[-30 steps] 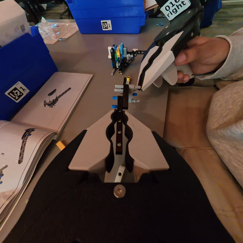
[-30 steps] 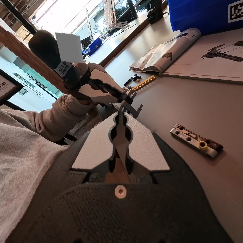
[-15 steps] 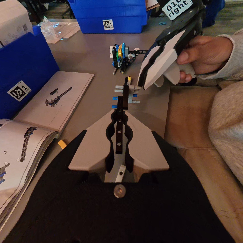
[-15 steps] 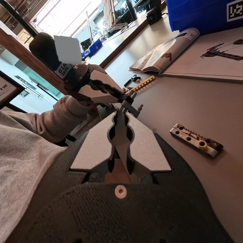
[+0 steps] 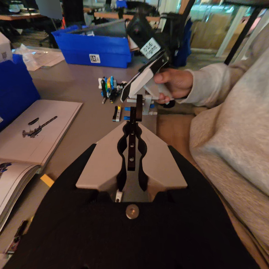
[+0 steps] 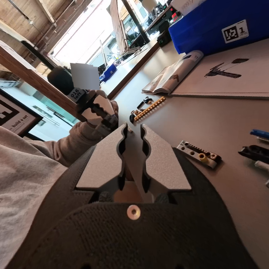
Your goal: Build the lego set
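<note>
Bare table (image 6: 196,123) (beyond rack piece (image 6: 198,154))

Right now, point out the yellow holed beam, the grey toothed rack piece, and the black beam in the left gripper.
yellow holed beam (image 6: 150,110): right wrist view, mid-length.
grey toothed rack piece (image 6: 198,154): right wrist view, grey side face.
black beam (image 5: 131,151): left wrist view, holed face.

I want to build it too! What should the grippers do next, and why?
Probably the right gripper should move to the rack piece on the table and pinch it. Its jaws are open and empty, and the left gripper holds the black beam assembly.
</note>
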Demonstrator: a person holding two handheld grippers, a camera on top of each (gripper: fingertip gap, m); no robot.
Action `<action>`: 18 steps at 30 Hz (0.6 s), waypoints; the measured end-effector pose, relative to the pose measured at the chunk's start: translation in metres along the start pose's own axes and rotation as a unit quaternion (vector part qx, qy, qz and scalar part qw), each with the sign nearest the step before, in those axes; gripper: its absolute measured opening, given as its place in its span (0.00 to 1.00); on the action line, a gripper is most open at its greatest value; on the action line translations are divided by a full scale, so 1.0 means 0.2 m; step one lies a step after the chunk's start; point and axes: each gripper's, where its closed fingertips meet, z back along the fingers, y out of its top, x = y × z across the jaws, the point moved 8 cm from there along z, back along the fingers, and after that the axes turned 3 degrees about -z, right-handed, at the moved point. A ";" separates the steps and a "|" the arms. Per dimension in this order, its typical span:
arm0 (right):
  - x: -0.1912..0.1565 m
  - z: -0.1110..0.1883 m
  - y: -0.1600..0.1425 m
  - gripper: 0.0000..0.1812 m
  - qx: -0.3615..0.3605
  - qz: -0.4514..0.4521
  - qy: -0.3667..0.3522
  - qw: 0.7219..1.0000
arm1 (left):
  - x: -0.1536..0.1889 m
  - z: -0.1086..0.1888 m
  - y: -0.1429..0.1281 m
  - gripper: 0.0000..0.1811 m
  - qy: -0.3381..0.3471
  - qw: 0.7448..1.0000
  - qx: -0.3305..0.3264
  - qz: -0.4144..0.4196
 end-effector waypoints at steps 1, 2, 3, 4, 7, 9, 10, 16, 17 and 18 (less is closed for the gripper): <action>0.00 0.00 0.00 0.09 -0.002 -0.011 0.009 1.000 | 0.00 0.01 0.01 0.03 -0.007 1.000 0.010 0.003; 0.00 -0.01 -0.01 0.09 -0.003 -0.023 0.020 1.000 | 0.01 0.02 0.02 0.03 -0.012 1.000 0.015 0.003; -0.01 -0.01 -0.01 0.09 -0.002 -0.037 0.031 0.999 | 0.01 0.02 0.02 0.03 -0.014 1.000 0.018 0.002; -0.01 -0.01 -0.01 0.09 0.000 -0.053 0.042 0.998 | 0.01 0.03 0.03 0.03 -0.012 1.000 0.018 0.001; -0.02 -0.03 -0.03 0.11 0.000 -0.102 0.076 0.992 | 0.01 0.03 0.02 0.03 -0.005 1.000 0.016 -0.001; -0.02 -0.03 -0.04 0.12 -0.006 -0.133 0.095 0.987 | 0.00 0.02 0.02 0.03 -0.002 1.000 0.016 -0.001; -0.03 -0.03 -0.04 0.12 -0.010 -0.148 0.103 0.984 | 0.00 0.02 0.02 0.03 -0.001 1.000 0.016 -0.002; -0.02 -0.05 -0.07 0.10 -0.020 -0.240 0.143 0.960 | 0.00 0.02 0.05 0.03 0.008 1.000 0.026 -0.008; -0.02 -0.05 -0.08 0.10 -0.024 -0.251 0.150 0.956 | 0.00 0.02 0.05 0.03 0.008 1.000 0.027 -0.009; -0.02 -0.06 -0.08 0.11 -0.030 -0.261 0.159 0.952 | 0.00 0.02 0.06 0.03 0.007 1.000 0.028 -0.009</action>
